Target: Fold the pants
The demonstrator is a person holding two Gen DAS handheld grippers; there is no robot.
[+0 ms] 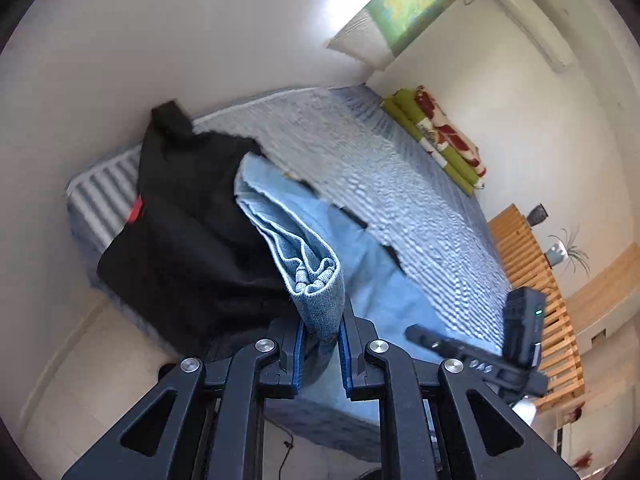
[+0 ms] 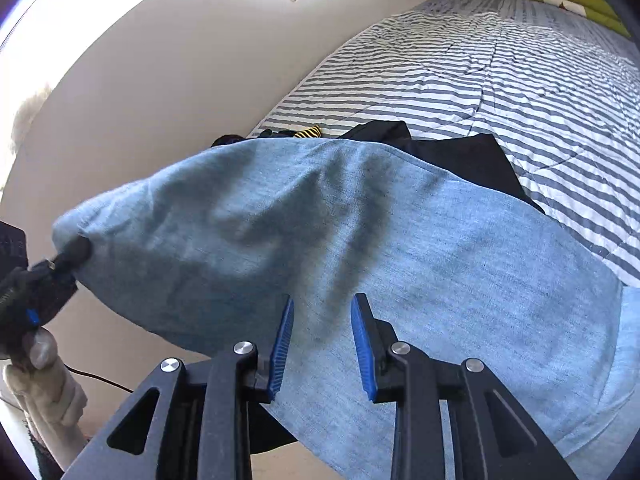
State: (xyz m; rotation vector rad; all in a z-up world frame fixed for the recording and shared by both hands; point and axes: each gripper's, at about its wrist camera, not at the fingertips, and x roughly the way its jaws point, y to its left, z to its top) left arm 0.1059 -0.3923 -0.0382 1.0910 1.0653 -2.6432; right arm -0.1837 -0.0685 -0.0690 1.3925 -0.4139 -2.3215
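Light blue pants [image 1: 304, 248] lie bunched over a black garment [image 1: 192, 208] at the foot of a striped bed [image 1: 380, 152]. My left gripper [image 1: 322, 344] is shut on a folded end of the pants and holds it lifted. In the right wrist view the pants [image 2: 360, 220] stretch wide across the frame, pinched at their left tip by the left gripper [image 2: 76, 254]. My right gripper [image 2: 322, 320] is open, its blue pads [image 2: 282, 340] resting against the cloth with a wide gap between them. One of its fingers [image 1: 424, 339] shows low over the pants.
The black garment [image 2: 460, 152] and a small yellow-and-black striped item [image 2: 307, 133] lie beyond the pants. A folded green and red blanket [image 1: 444, 136] sits at the bed's far end. A wooden slatted bench [image 1: 536, 292] stands on the right. A hand [image 2: 40, 352] is at the left edge.
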